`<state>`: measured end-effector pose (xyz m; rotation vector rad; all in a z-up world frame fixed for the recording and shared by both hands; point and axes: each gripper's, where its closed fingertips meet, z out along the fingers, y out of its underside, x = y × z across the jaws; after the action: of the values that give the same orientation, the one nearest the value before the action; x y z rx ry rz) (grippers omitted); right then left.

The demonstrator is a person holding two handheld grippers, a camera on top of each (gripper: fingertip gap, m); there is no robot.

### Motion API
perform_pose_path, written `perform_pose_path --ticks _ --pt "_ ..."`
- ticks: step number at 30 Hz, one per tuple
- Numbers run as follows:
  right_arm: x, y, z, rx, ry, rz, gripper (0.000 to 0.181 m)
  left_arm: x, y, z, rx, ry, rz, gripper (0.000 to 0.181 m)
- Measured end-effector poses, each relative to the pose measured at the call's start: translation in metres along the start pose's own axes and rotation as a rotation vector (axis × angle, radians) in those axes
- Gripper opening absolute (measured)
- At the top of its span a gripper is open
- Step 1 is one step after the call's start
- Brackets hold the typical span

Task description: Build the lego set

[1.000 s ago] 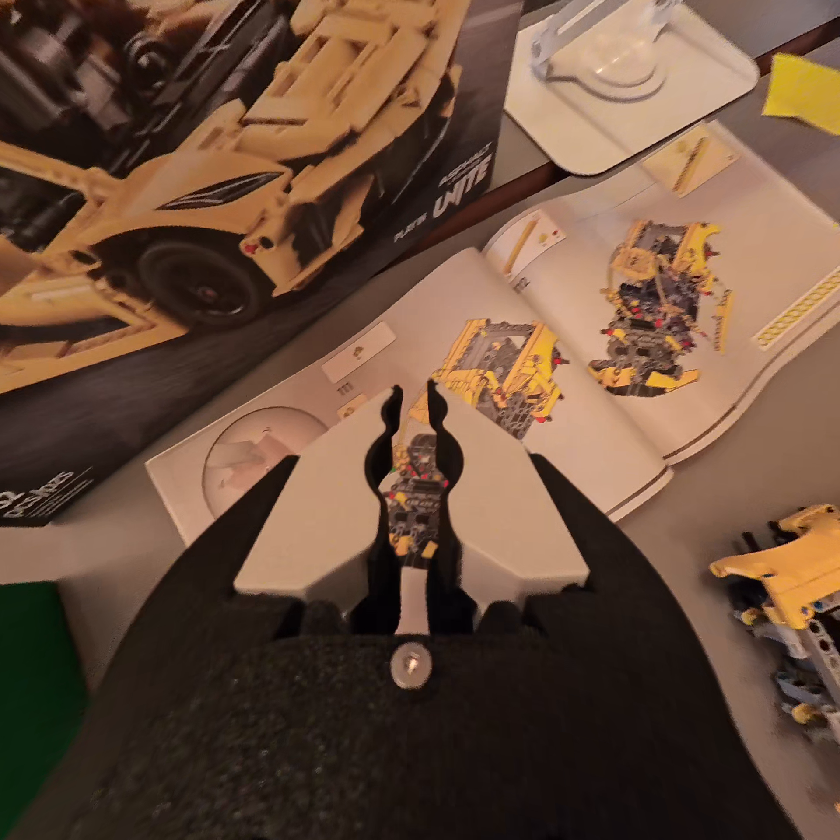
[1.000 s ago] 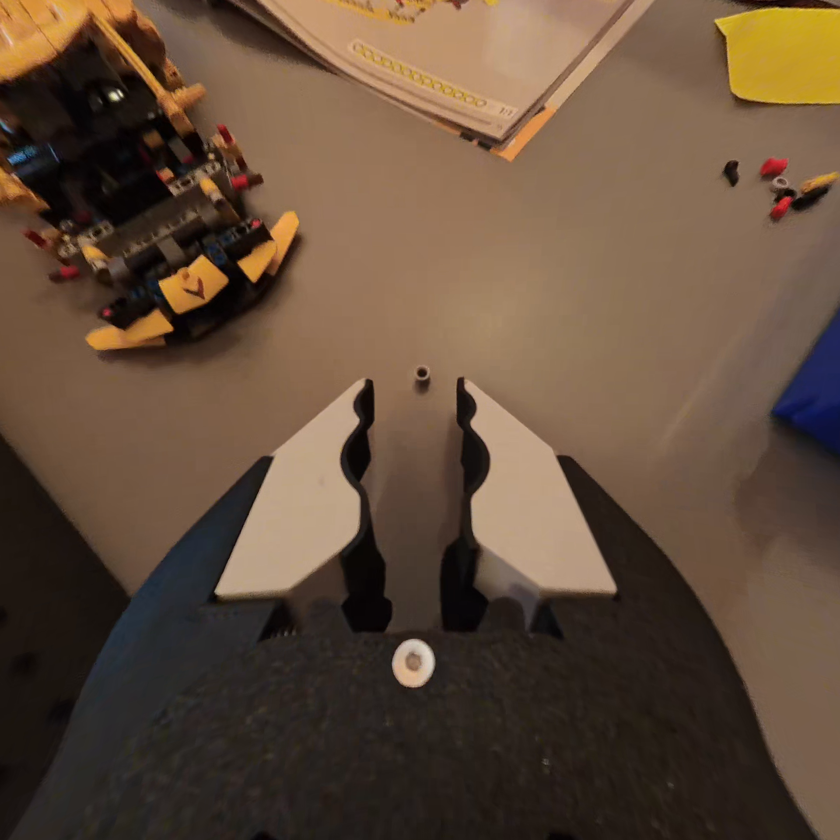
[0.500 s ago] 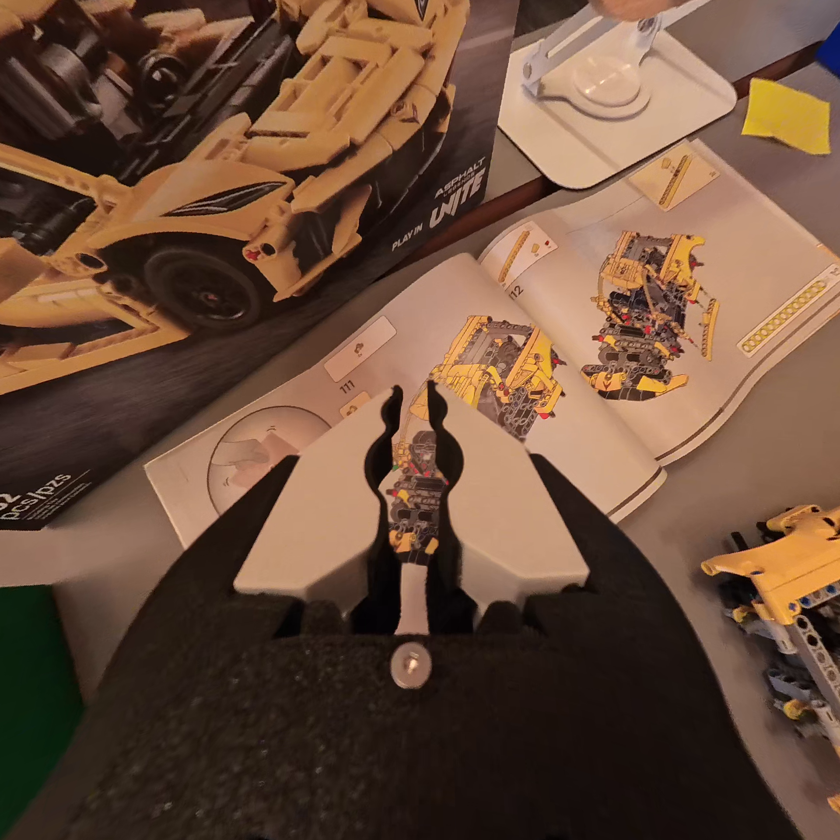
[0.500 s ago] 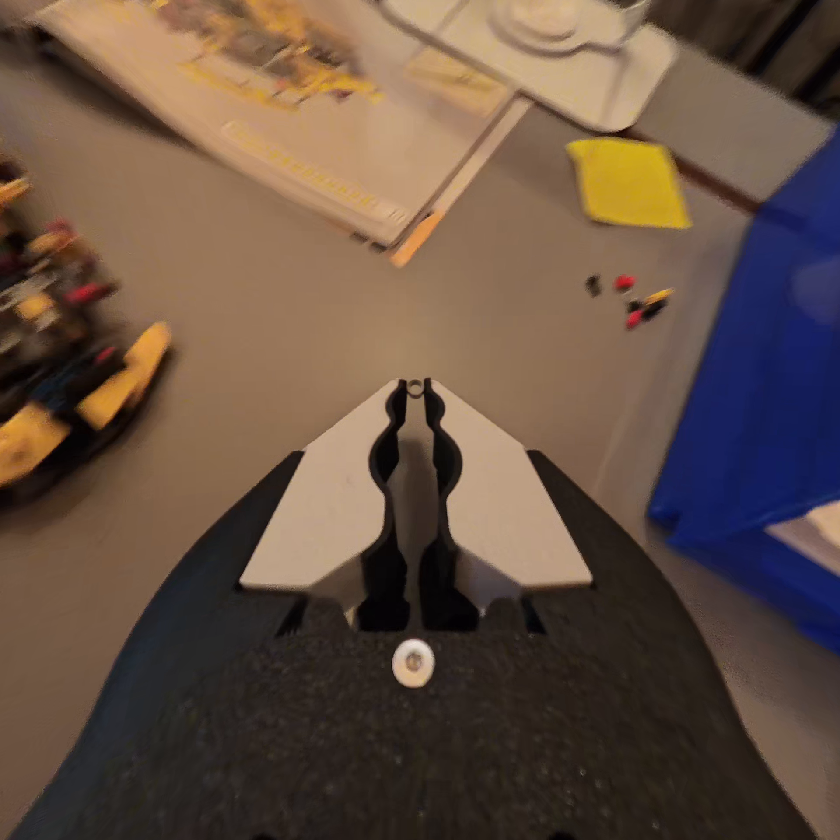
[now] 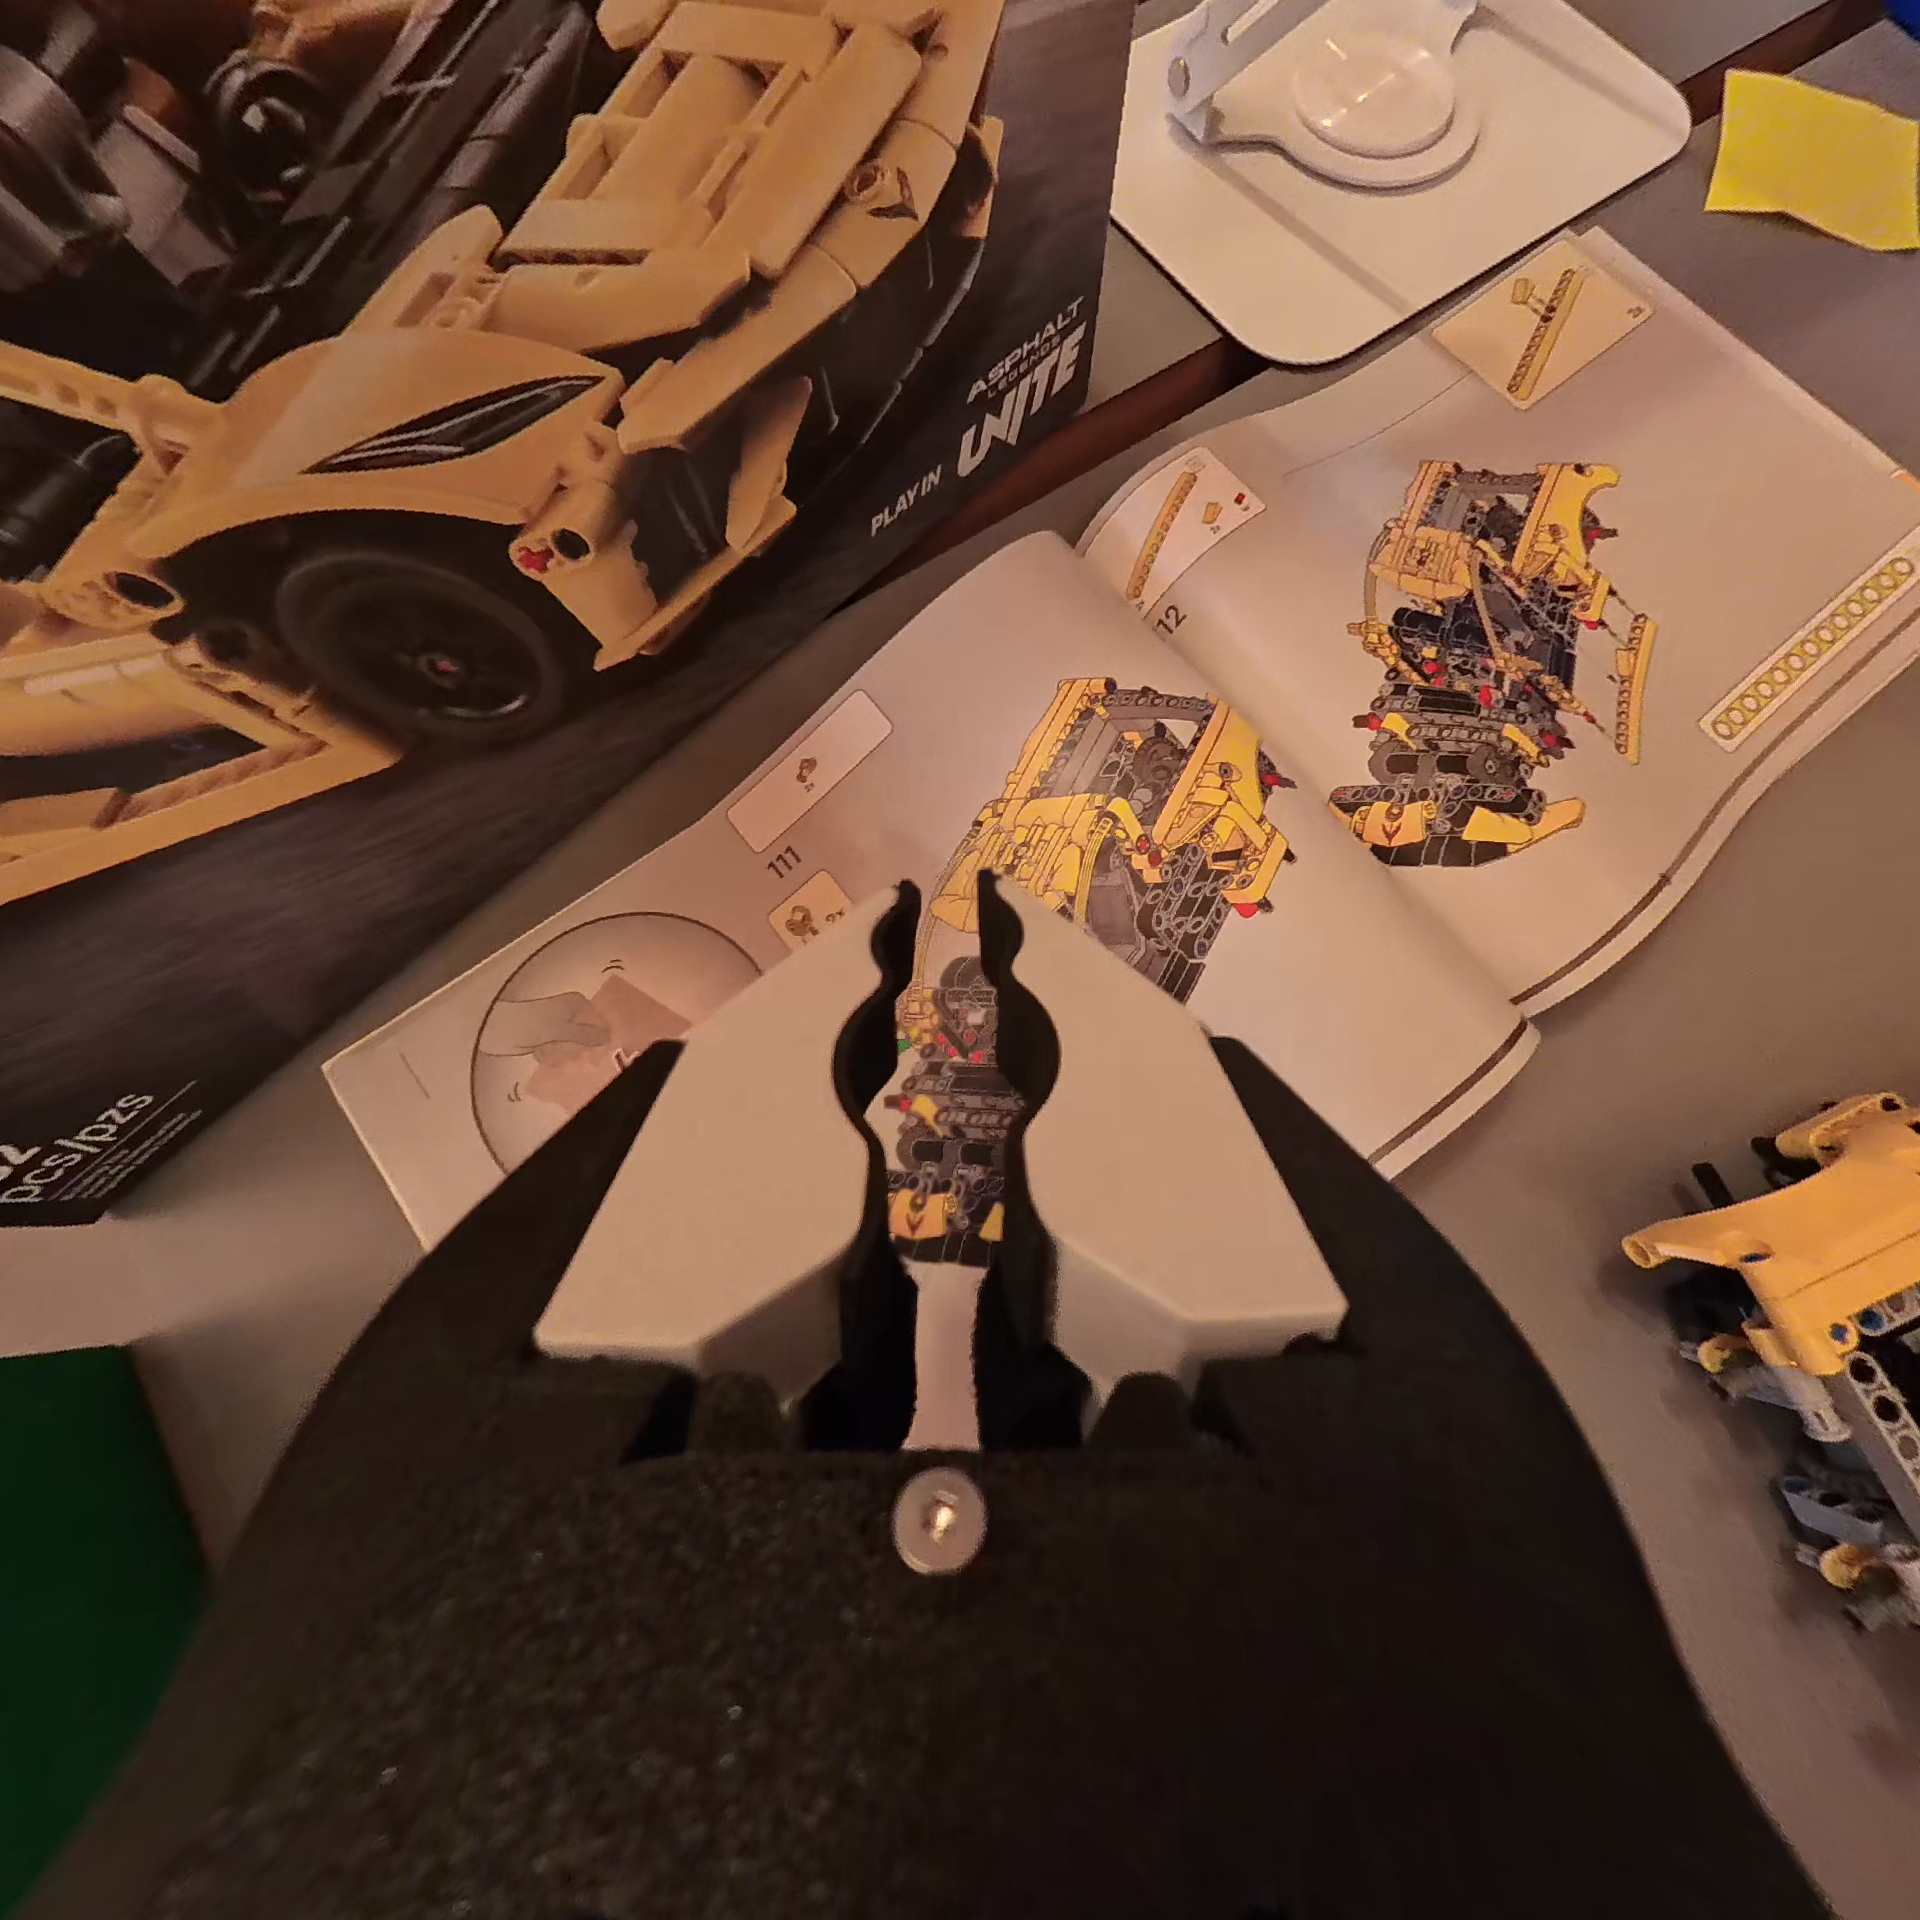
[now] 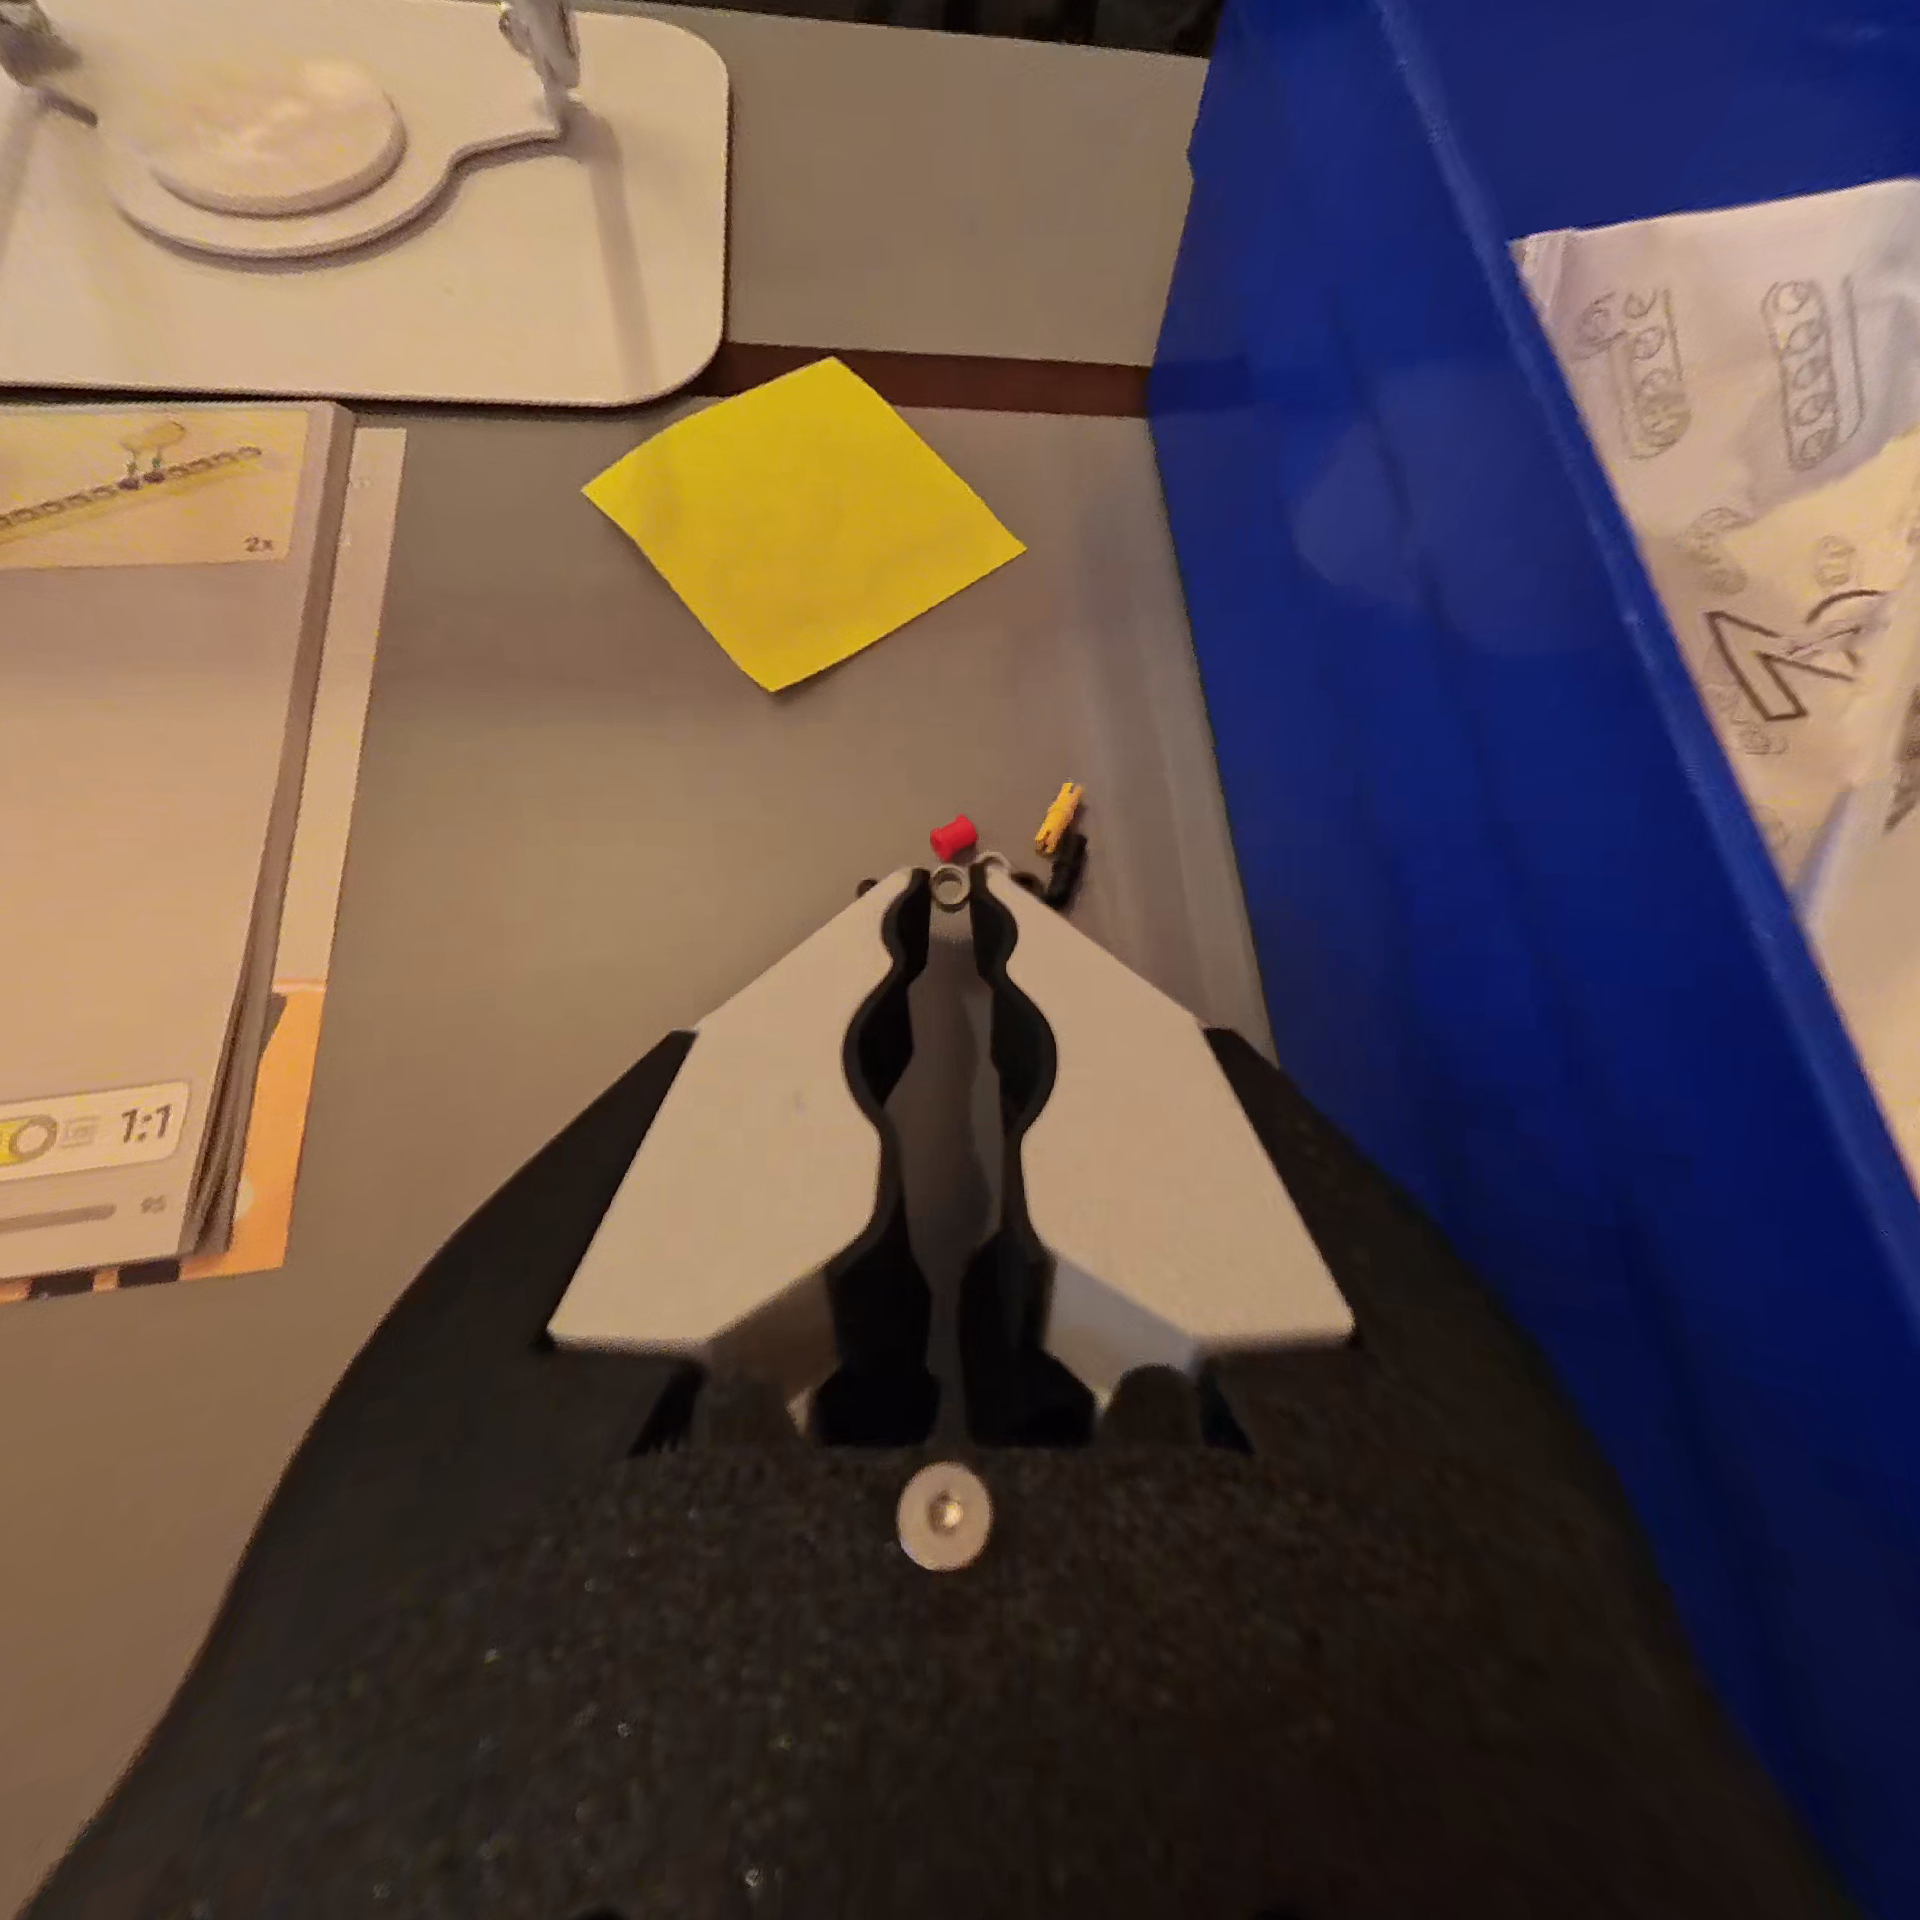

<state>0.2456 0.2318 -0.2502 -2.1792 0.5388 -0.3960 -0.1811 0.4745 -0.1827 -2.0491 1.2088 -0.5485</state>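
My right gripper (image 6: 948, 883) is shut on a small grey bush (image 6: 948, 889) pinched at its fingertips, just above the grey table. Right in front of it lie a red piece (image 6: 954, 834), a yellow pin (image 6: 1058, 812) and a black pin (image 6: 1067, 869). My left gripper (image 5: 943, 894) hovers over the open instruction booklet (image 5: 1351, 935), its jaws nearly together with a narrow gap and nothing in them. The part-built yellow and black model (image 5: 1818, 1299) sits at the right edge of the left wrist view.
The set's box (image 5: 416, 416) stands at the back left. A white stand base (image 5: 1351, 156) and a yellow paper square (image 6: 800, 520) lie beyond the booklet (image 6: 135, 831). A blue bin (image 6: 1403, 727) with parts bags (image 6: 1766, 520) is close on the right. A green thing (image 5: 62, 1558) is at the left. Across from one pair of fingers to the other is roughly 50 cm. About 20 cm separates my left fingertips from the green thing (image 5: 62, 1558).
My right gripper shut on the grey bush, lifted it and carried it right, to the small pieces beside the blue bin. My left gripper has hardly moved.
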Motion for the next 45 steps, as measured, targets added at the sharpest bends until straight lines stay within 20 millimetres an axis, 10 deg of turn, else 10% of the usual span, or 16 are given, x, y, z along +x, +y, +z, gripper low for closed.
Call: perform_pose_path --ticks 11,14,17,21,26,38,45 --pt "-0.001 0.004 0.002 -0.04 -0.064 0.069 0.023 0.013 -0.008 -0.006 0.019 0.065 -0.02 0.013" --pt "-0.017 -0.007 -0.026 0.03 -0.153 0.05 0.034 0.027 -0.016 -0.02 0.025 0.101 -0.005 0.021" --pt "-0.081 -0.01 -0.088 0.116 -0.48 -0.041 0.054 0.066 -0.019 -0.041 0.053 0.216 -0.033 0.034" --pt "-0.137 0.072 -0.173 -0.128 -0.85 -0.067 0.082 0.142 0.047 -0.063 -0.034 0.384 -0.194 0.049" --pt "-0.146 0.137 -0.209 -0.212 -0.84 -0.05 0.068 0.198 0.117 -0.072 -0.058 0.395 -0.488 0.051" --pt "-0.171 0.111 -0.179 -0.174 -0.838 -0.166 0.034 0.202 0.124 -0.058 -0.05 0.294 -0.572 0.047" --pt "-0.144 0.08 -0.135 -0.192 -0.807 -0.236 0.033 0.214 0.099 -0.031 -0.061 0.281 -0.586 0.047"
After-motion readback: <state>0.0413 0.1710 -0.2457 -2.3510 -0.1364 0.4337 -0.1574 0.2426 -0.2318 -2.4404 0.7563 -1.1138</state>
